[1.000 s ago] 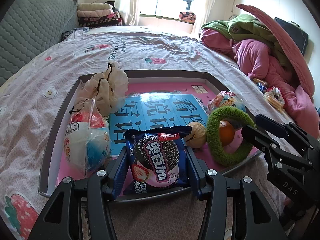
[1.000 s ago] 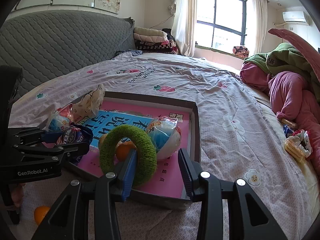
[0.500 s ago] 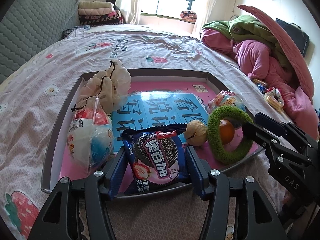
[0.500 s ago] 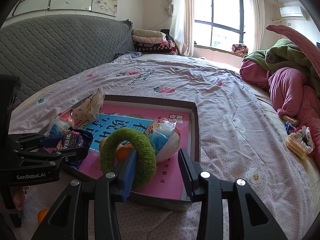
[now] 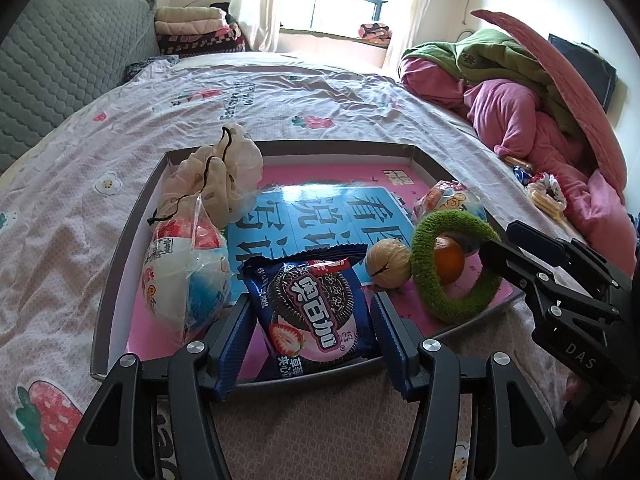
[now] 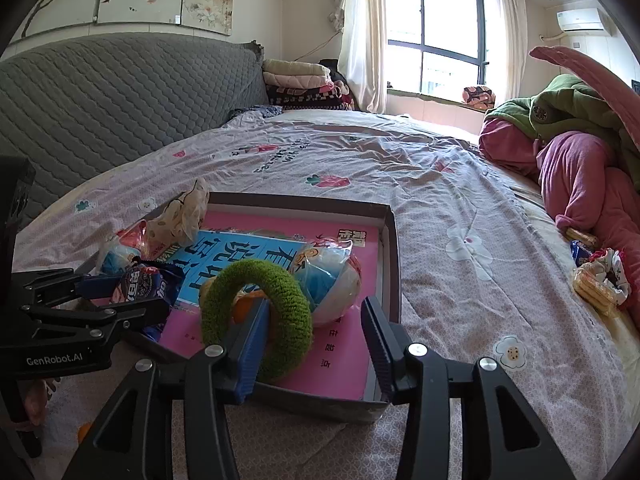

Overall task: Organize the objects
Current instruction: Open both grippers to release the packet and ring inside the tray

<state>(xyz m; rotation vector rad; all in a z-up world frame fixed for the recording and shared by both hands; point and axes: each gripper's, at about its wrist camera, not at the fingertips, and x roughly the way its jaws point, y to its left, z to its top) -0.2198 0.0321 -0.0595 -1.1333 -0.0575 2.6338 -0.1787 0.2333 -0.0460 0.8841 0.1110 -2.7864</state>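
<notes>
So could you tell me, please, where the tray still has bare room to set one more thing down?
Free: the pink floor by the tray right wall, beyond the bagged ball, and the blue sheet's middle. Crowded: the near edge, with the cookie pack, walnut and green ring.

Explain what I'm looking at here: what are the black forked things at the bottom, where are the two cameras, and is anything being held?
No robot: a person holds a two-finger tool in each hand, each carrying a fisheye camera looking along its fingers. The left tool straddles a blue cookie packet, open, seemingly not clamping it. The right tool is open, one finger poking through a green ring. Both things lie in a shallow tray on the bed, with a walnut, an orange and wrapped snacks.
</notes>
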